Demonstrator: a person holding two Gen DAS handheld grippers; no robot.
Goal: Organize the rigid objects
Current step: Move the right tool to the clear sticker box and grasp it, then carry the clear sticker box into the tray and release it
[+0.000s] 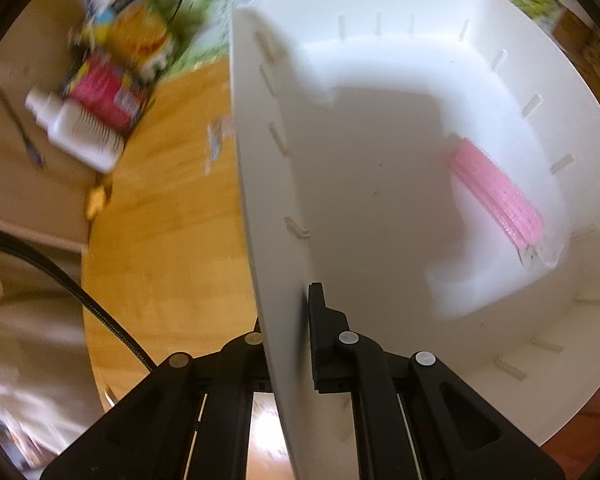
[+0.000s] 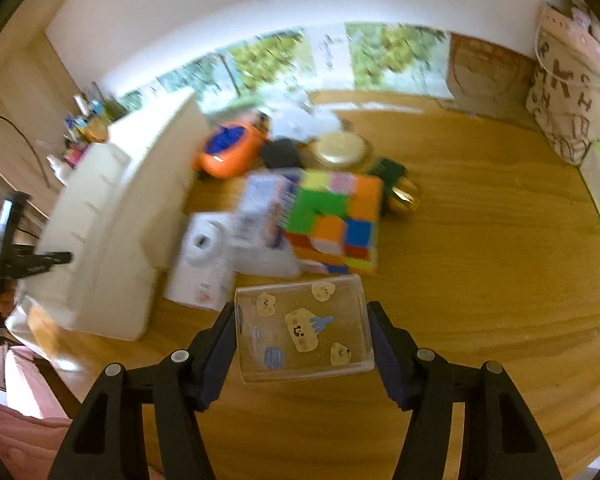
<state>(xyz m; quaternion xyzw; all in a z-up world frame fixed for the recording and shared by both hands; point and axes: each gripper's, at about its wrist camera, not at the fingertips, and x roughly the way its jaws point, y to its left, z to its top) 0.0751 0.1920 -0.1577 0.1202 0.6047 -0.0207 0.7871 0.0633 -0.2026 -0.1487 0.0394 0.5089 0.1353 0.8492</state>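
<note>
The clear plastic box (image 2: 304, 328), printed with little bear stickers, sits between the fingers of the right gripper (image 2: 302, 344), which press on its two sides – a grip across the narrow width. It hangs just above the wooden table (image 2: 480, 280), near the front edge, probably so it can be carried over to the white bin (image 1: 380, 184). The left gripper (image 1: 290, 344) has its fingers closed on that bin's side wall, one finger inside and one outside, apparently steadying or tilting it so its mouth is easy to reach. A pink ridged item (image 1: 496, 192) already lies inside against the far wall.

Behind the clear box the middle of the table is crowded – a colourful puzzle cube (image 2: 336, 220), a white carton (image 2: 202, 268), a packet with a blue label (image 2: 264, 204), an orange container (image 2: 228, 152) and a gold-lidded jar (image 2: 340, 152). The carton lies closest to the bin, between it and the box, so the carry likely needs to pass above it.
</note>
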